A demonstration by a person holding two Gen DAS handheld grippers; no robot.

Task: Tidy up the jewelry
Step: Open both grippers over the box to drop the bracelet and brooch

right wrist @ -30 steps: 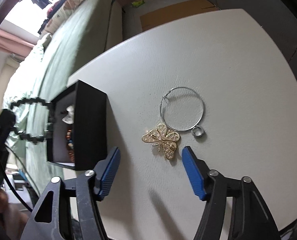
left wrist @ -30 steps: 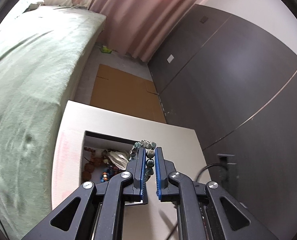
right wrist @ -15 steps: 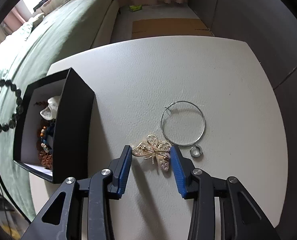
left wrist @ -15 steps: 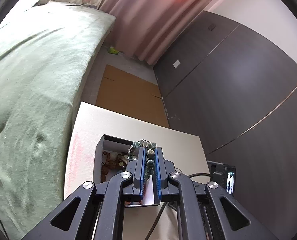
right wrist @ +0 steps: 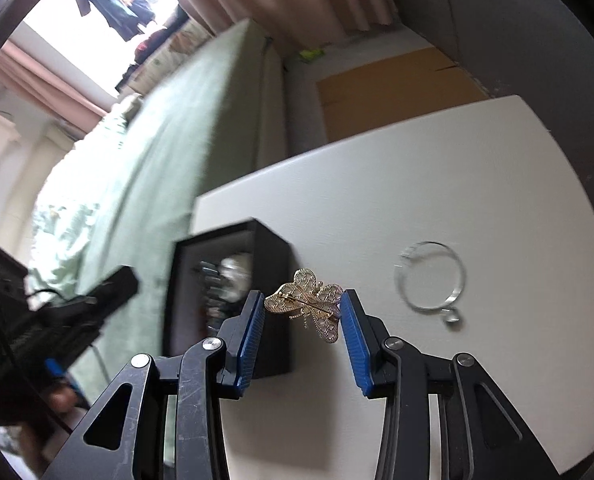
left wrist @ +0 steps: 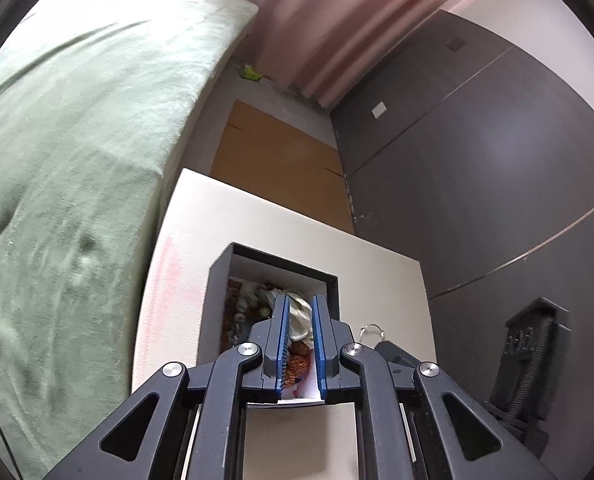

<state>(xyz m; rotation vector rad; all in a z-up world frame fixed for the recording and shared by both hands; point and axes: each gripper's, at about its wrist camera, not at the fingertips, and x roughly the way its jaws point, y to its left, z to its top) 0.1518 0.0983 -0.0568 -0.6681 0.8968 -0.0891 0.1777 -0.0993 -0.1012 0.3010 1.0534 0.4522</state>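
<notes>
Brooch lifted off table since half a second earlier; beads gone from left tongs.

Gold butterfly brooch (right wrist: pixel 307 304) pinched edge to edge in right tongs (right wrist: pixel 301 310), raised beside black box (right wrist: pixel 271 264); thin, light, bendable, best gripped across wings. Left tongs (left wrist: pixel 299 328) slightly parted, empty, poised over box (left wrist: pixel 217 292). Hoop (right wrist: pixel 431 276) left on table (right wrist: pixel 437 168).

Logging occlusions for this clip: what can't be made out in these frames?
- Black box contents: left wrist view, partly hidden behind left gripper; right wrist view, motion-blurred.
- Beaded bracelet: not identifiable among the contents in either view.
- Small ring beside the hoop: blurred, detail unreadable.
- Butterfly brooch in right gripper: pad contact unclear.
</notes>
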